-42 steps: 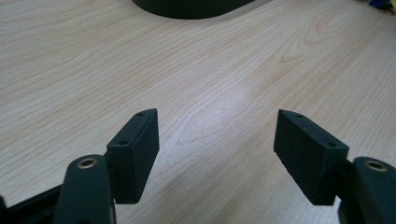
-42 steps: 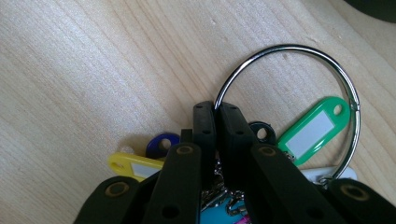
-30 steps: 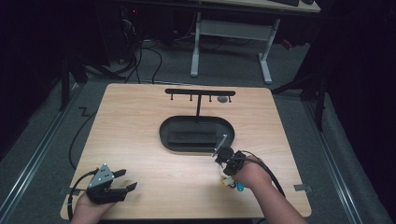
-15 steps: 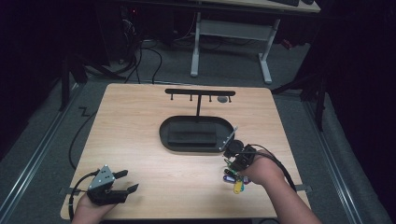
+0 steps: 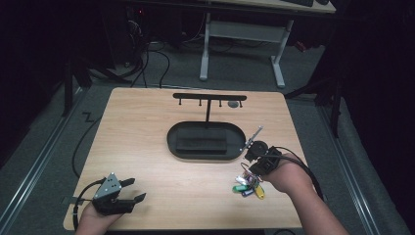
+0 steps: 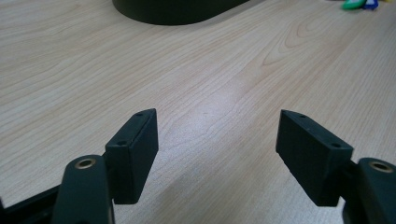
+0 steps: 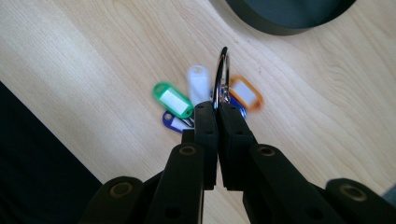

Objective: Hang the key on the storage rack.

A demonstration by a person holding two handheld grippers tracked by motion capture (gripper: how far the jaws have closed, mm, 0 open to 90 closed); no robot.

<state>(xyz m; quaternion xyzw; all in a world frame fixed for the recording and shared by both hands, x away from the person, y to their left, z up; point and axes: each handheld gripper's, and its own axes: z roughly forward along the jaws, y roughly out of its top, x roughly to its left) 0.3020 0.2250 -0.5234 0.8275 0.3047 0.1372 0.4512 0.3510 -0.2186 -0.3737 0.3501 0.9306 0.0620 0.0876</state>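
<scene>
Keys on a ring (image 5: 248, 184) lie on the table (image 5: 147, 147) near its right front in the high view, with the right gripper (image 5: 254, 169) directly over them; a hook stand (image 5: 209, 98) rises from a dark oval tray (image 5: 205, 139) behind, a likely place to hang them. The left gripper (image 5: 129, 191) rests at the left front corner.

Left gripper view: its jaws stand wide apart over bare wood, holding nothing, seemingly parked.

Right gripper view: the jaws are pinched together on the metal ring (image 7: 221, 74), held upright, while the coloured tags (image 7: 173, 100) fan out on the wood below, probably so the ring can be lifted.
</scene>
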